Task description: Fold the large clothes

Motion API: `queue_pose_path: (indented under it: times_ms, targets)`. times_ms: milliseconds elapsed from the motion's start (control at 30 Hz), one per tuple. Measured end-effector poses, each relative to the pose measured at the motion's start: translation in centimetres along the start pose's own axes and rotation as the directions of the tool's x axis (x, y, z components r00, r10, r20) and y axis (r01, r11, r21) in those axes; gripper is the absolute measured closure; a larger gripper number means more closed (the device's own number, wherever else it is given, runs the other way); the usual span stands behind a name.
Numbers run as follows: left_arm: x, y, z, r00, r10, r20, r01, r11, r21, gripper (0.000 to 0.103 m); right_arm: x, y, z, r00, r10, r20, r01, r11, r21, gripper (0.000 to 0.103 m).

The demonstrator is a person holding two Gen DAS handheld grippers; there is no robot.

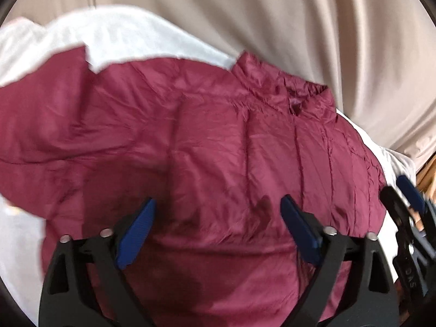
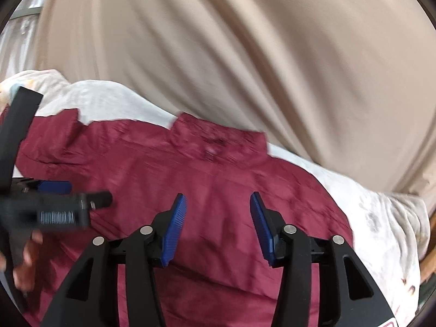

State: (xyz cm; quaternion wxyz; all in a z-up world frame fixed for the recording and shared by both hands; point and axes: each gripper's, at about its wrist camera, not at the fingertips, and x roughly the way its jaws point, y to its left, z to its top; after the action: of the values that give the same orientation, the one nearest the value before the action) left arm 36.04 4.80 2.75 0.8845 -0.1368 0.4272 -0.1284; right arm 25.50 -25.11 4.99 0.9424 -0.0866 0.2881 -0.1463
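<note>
White bedding (image 1: pixel 130 38) bears maroon jacket (image 1: pixel 207 141), both jaws apart.

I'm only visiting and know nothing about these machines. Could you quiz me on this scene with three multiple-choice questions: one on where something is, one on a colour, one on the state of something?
1. Where does the jacket lie?
A. on a pale sheet
B. on a hanger
C. in a basket

2. What colour are the pads on the claw fingers?
A. red
B. blue
C. yellow

3. How does the right claw stand?
A. clamped on the collar
B. shut on nothing
C. open, pads clear of the fabric

Answers:
1. A, since pale cloth shows around the jacket's edges.
2. B, since every pad in both views is blue.
3. C, since its fingers stand apart with a gap and no cloth pinched.
</note>
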Motion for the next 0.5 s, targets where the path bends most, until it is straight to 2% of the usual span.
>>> queue_pose_path:
  times_ms: [33,67,100,133,167,233,333,400,467,500]
  targets:
    - [0.8,-0.1,0.3,1.0,-0.018,-0.018,0.018,1.0,-0.001,0.042,0.1,-1.2,-0.5,1.0,-0.015,-0.009,0.015,1.0,0.014,0.055]
    - [1.4,-0.4,0.7,1.0,-0.018,-0.023,0.018,1.0,0.0,0.047,0.3,-3.1,-1.3,0.999,-0.036,-0.025,0.037,0.998,0.04,0.055]
    - [1.3,-0.6,0.8,1.0,-0.017,-0.013,0.017,1.0,0.003,0.064,0.4,-4.6,-1.9,0.998,-0.048,-0.039,0.051,0.997,0.065,0.055]
    - [1.3,-0.9,1.0,1.0,-0.022,-0.002,0.022,1.0,0.014,0.089,0.5,-6.1,-2.6,0.997,-0.058,-0.055,0.063,0.993,0.096,0.055]
    - [1.2,-1.1,1.4,0.999,-0.033,0.005,0.033,0.999,0.028,0.096,0.7,-8.2,-3.4,0.995,-0.064,-0.078,0.075,0.987,0.14,0.055]
    - [0.3,-1.3,2.2,0.998,-0.042,0.041,0.04,0.999,0.037,0.099,0.9,-11.1,-4.9,0.991,-0.07,-0.111,0.092,0.973,0.21,0.054]
    - [-2.6,-0.2,3.5,0.989,-0.026,0.143,0.02,0.999,0.04,0.1,0.5,-14.3,-7.2,0.989,-0.043,-0.143,0.084,0.953,0.29,0.054]
    - [-3.6,1.4,4.1,0.984,0.001,0.176,-0.005,1.0,0.022,0.1,0.0,-15.3,-8.6,0.989,0.02,-0.144,0.031,0.939,0.343,0.054]
    - [-3.0,2.7,4.3,0.987,0.042,0.158,-0.045,0.999,0.014,0.1,0.1,-15.3,-9.6,0.98,0.138,-0.146,-0.071,0.918,0.391,0.054]
    - [-2.1,3.4,4.1,0.989,0.07,0.133,-0.073,0.997,0.014,0.1,0.4,-15.0,-9.7,0.975,0.166,-0.15,-0.095,0.913,0.396,0.054]
